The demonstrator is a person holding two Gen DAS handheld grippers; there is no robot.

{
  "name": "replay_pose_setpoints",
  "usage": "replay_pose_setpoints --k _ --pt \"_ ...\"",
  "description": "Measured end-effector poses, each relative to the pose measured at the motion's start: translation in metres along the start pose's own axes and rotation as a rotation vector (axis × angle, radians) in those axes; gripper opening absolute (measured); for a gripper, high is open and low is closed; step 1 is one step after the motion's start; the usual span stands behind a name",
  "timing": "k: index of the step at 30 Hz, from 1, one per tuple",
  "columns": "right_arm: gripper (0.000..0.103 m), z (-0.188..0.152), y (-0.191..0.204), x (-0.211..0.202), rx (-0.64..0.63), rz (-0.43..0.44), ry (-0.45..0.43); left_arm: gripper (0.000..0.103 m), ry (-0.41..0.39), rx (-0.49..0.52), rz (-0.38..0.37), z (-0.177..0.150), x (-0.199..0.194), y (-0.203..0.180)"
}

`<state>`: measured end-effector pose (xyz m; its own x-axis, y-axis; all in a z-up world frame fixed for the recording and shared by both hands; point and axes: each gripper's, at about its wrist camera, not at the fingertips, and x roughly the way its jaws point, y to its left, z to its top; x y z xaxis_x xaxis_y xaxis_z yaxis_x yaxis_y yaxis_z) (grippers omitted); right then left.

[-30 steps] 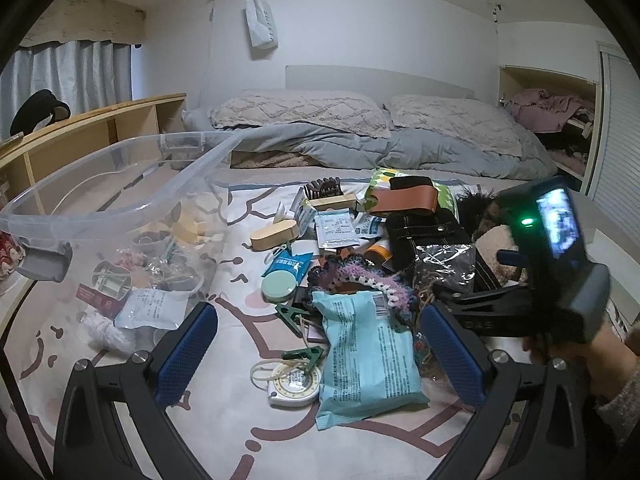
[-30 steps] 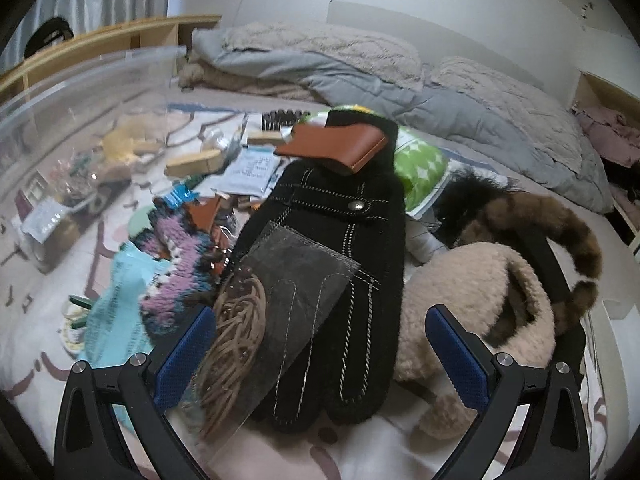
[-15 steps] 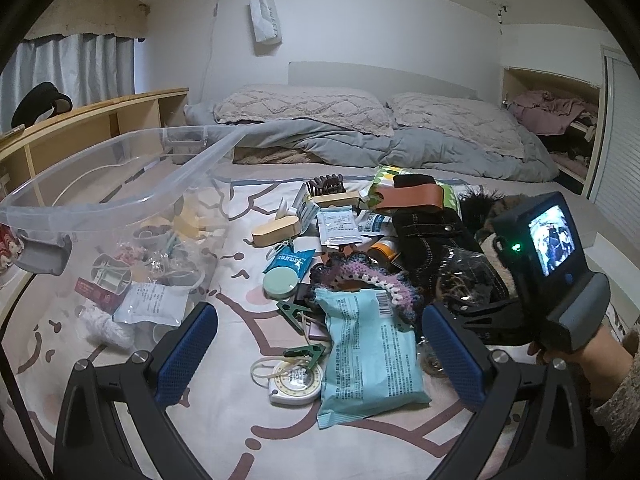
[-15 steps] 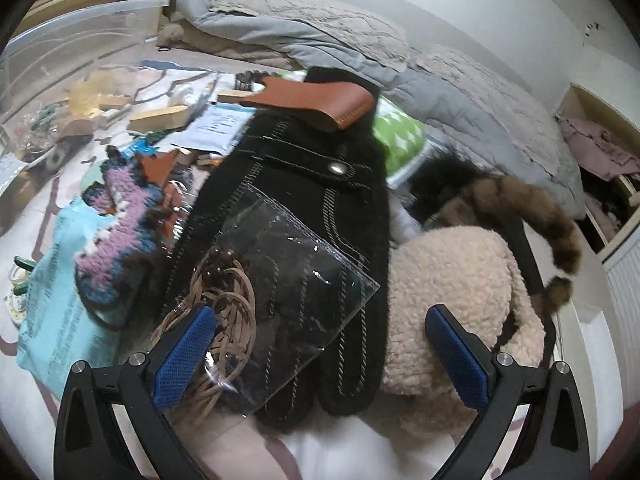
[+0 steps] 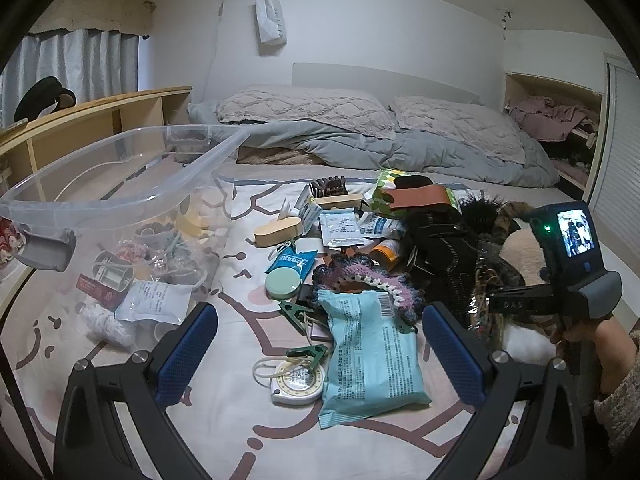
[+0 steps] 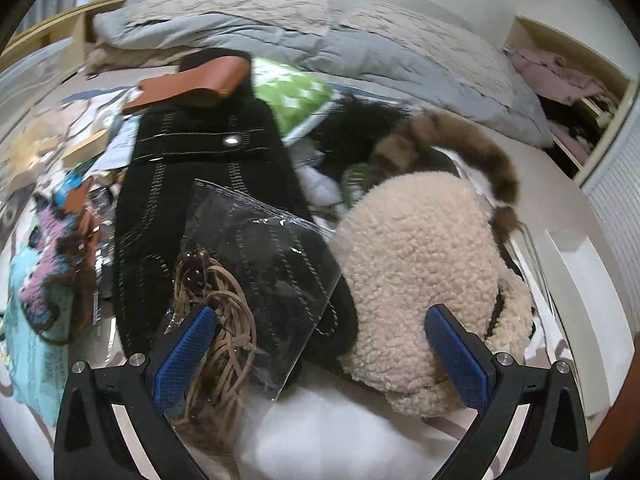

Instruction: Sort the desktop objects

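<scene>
A heap of small items lies on a bed sheet. My left gripper hangs open above a light blue snack packet and a round tape measure. My right gripper is open, low over a clear plastic pouch holding coiled brown cords. The pouch rests on a black stitched glove. Beside it sits a cream fleece earmuff. In the left wrist view the right gripper's body is held by a hand at the right. A crocheted purple band lies behind the packet.
A clear plastic bin holding several sorted items stands at the left. A brown leather case, a green patterned packet and a striped fur tail lie further back. Grey duvet and pillows fill the far end.
My right gripper has dropped closer to the clear pouch and the fleece earmuff, which now look larger. The left gripper has barely moved.
</scene>
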<state>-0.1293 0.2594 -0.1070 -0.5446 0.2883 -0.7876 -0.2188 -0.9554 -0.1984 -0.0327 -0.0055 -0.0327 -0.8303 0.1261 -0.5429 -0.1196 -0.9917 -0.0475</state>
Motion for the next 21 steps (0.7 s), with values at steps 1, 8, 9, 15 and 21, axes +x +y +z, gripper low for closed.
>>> replay_pose_setpoints --k 1,8,9,15,21 --pt "0.103 0.0 -0.003 0.0 0.012 -0.014 0.002 0.103 -0.001 -0.002 -0.002 0.0 0.0 0.0" --pt "0.103 -0.003 0.004 -0.043 0.037 0.121 -0.166 0.103 0.004 0.004 -0.016 -0.001 -0.001 -0.002" --pt "0.103 -0.004 0.008 -0.047 0.036 0.139 -0.18 0.103 0.006 0.01 -0.016 -0.001 0.0 -0.003" --pt "0.103 -0.005 0.034 -0.042 -0.042 0.183 -0.149 0.103 0.026 0.034 -0.001 -0.003 0.008 -0.01" --pt "0.103 -0.005 0.047 -0.04 -0.073 0.219 -0.143 0.103 0.094 0.064 0.042 0.005 0.043 -0.013"
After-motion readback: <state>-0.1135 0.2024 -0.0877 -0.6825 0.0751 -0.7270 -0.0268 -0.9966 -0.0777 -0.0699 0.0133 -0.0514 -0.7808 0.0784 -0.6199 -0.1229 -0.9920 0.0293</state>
